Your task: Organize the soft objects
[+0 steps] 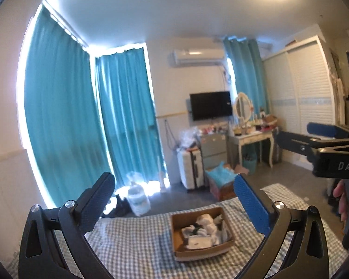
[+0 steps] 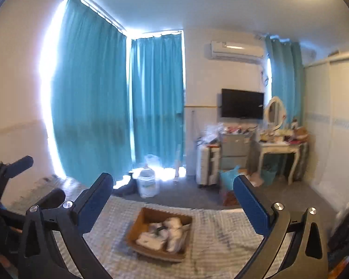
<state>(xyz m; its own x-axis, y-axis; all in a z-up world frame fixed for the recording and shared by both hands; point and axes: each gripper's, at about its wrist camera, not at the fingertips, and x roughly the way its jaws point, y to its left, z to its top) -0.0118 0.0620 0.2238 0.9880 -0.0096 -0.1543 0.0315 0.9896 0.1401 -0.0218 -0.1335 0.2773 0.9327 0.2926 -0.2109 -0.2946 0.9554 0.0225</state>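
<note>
A brown cardboard box [image 1: 178,234] sits on the checked bed cover [image 1: 132,239]. It holds several white soft items [image 1: 206,229], like rolled socks or cloths. My left gripper [image 1: 174,200] is open and empty, held well above the bed and short of the box. In the right wrist view the same box [image 2: 137,227] with the white items [image 2: 172,231] lies ahead. My right gripper [image 2: 172,200] is open and empty, also high above the bed. The right gripper shows at the right edge of the left wrist view [image 1: 314,137], the left gripper at the left edge of the right wrist view [image 2: 23,179].
Beyond the bed's foot are a water jug [image 1: 137,197], a white suitcase [image 1: 192,169], a teal bag on a box [image 1: 221,176], a dressing table [image 1: 253,141] and a wardrobe [image 1: 309,88]. Teal curtains [image 1: 65,116] cover the windows.
</note>
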